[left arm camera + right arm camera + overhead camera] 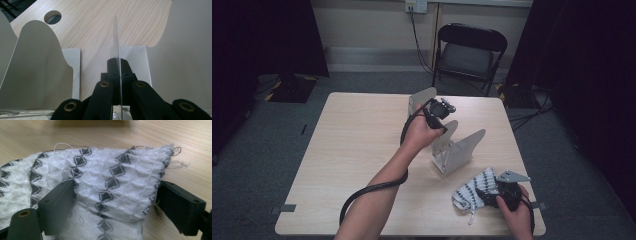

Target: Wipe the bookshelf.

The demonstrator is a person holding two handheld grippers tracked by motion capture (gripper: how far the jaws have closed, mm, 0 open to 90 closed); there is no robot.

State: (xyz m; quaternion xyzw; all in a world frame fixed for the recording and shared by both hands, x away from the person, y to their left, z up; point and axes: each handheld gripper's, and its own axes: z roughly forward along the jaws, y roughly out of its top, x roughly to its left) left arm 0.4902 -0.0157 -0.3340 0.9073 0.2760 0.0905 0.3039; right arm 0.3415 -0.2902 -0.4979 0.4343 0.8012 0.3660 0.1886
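A: Where was the white, black-patterned knitted cloth [105, 185]?

B: Lower right, between the wide right gripper [115, 202]. The left gripper [117, 75] pinched the thin pale metal divider [117, 42].

A: Risk?

B: Yanking could've tipped that rack.

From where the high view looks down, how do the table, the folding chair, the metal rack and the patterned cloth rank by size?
1. table
2. folding chair, though it stands farther off, so it looks smaller than it is
3. metal rack
4. patterned cloth, partly hidden under the right gripper

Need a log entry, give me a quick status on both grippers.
Left gripper shut on metal divider of the rack. Right gripper open around folded cloth on table. Nothing in the way.
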